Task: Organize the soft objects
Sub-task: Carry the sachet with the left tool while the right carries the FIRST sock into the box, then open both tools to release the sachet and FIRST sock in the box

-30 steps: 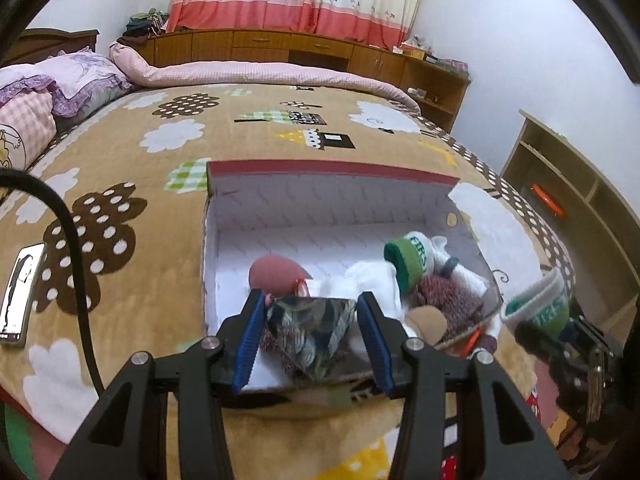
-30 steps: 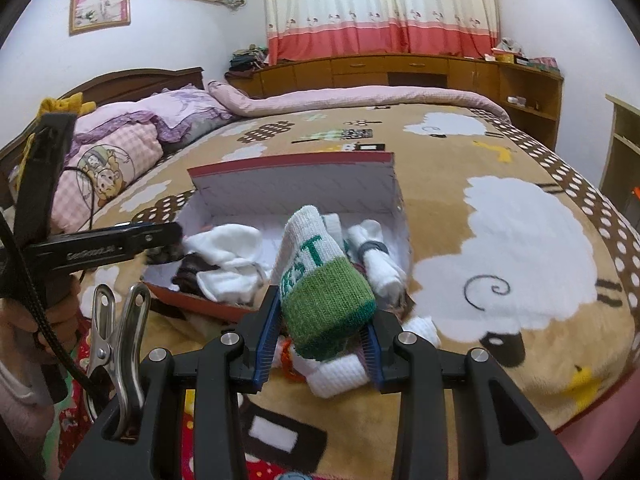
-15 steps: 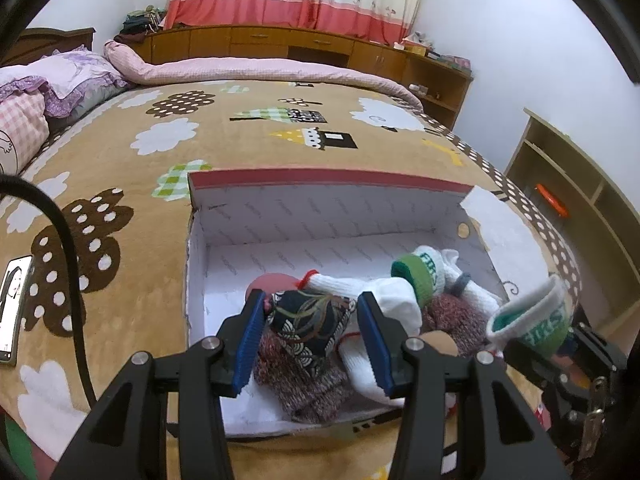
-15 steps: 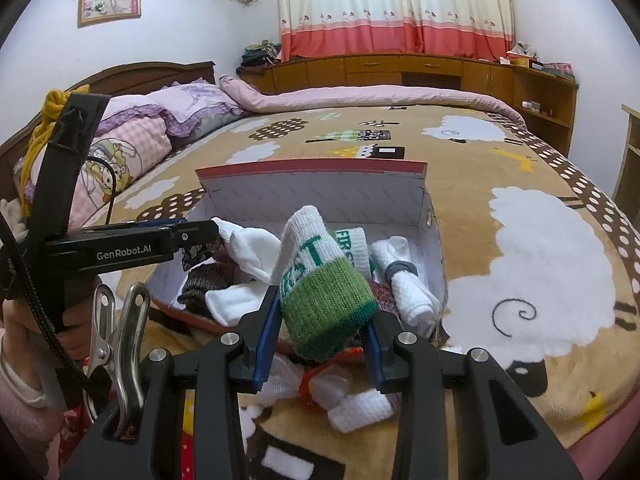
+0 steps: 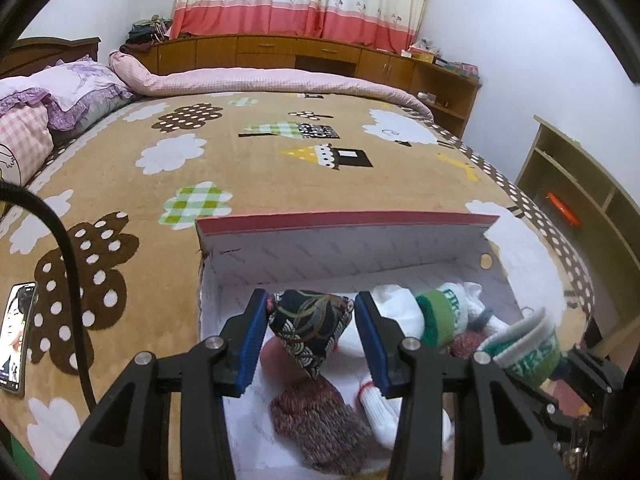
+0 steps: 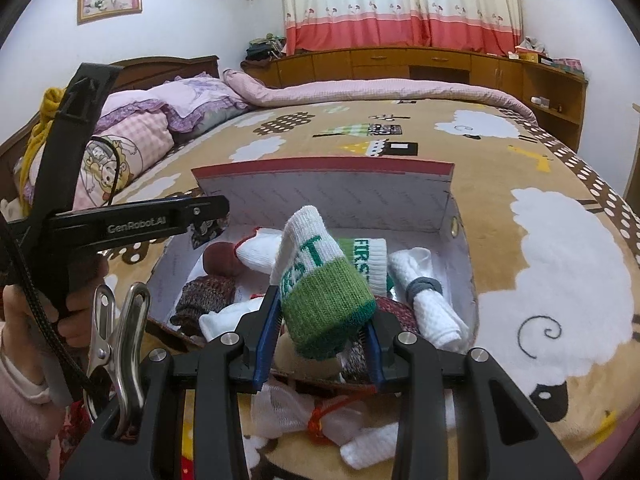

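An open cardboard box (image 5: 344, 248) with a red rim lies on the brown blanket and holds several rolled socks. My left gripper (image 5: 311, 306) hangs over its left half. Its blue pads press a dark patterned fabric pouch (image 5: 312, 330) from both sides, the jaws still closing a little. In the right wrist view my right gripper (image 6: 322, 318) is shut on a white and green sock (image 6: 320, 280) above the box's (image 6: 320, 196) near edge. The left gripper (image 6: 208, 216) shows there at the left. The sock (image 5: 524, 350) shows at the right of the left wrist view.
A phone (image 5: 16, 336) lies on the blanket at the left. White socks with a red tie (image 6: 320, 420) lie on the blanket in front of the box. Pillows (image 6: 132, 144) are at the bed's head. A wooden shelf (image 5: 580, 200) stands to the right. A metal clip (image 6: 116, 332) hangs near my right gripper.
Both grippers have moved forward toward the box with their loads. The pouch went from the box's near edge to over its inside. The sock now hangs at the near edge.
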Demonstrator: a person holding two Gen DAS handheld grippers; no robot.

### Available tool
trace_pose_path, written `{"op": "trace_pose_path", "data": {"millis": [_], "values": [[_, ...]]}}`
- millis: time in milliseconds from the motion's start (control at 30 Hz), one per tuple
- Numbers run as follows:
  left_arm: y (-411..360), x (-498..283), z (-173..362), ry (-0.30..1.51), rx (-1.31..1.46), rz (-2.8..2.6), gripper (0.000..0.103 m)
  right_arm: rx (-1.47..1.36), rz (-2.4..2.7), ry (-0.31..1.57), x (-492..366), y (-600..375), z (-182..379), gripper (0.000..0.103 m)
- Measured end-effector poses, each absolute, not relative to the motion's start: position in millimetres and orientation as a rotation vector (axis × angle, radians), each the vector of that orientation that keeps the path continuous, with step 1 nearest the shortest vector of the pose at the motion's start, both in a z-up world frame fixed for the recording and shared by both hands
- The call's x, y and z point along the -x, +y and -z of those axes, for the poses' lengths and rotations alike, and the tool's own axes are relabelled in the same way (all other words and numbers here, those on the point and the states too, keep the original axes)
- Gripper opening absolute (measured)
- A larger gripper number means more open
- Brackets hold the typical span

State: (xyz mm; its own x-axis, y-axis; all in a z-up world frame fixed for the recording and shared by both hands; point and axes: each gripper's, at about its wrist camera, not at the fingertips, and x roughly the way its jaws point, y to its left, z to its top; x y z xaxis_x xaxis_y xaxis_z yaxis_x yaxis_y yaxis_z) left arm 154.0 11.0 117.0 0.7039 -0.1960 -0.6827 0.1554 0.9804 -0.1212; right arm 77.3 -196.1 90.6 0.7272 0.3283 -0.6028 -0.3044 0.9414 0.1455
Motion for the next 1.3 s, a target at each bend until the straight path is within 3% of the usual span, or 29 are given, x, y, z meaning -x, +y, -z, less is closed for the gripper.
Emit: {"op": "trace_pose_path", "data": {"millis": [433, 667, 900, 1300], "values": [[6.0, -185.0, -86.6, 0.816, 0.04, 0.152, 0.048, -0.031, -0.363, 0.735, -108.4, -181.6, -67.3, 0.038], [2.3, -190.9, -76.5, 0.865, 0.028, 0.147, 0.059, -0.038, -0.361, 0.753, -115.3, -179.7, -61.8, 0.038], [1.7, -186.1, -79.2, 0.865, 0.031, 0.144, 0.061, -0.048, -0.365, 0.729, -108.2, -182.0, -66.6, 0.049], [9.4, -159.9, -94.4, 0.846, 0.072, 0.133, 0.061, -0.057, -0.346, 0.685, -90.8, -187.9, -78.6, 0.053]]}}
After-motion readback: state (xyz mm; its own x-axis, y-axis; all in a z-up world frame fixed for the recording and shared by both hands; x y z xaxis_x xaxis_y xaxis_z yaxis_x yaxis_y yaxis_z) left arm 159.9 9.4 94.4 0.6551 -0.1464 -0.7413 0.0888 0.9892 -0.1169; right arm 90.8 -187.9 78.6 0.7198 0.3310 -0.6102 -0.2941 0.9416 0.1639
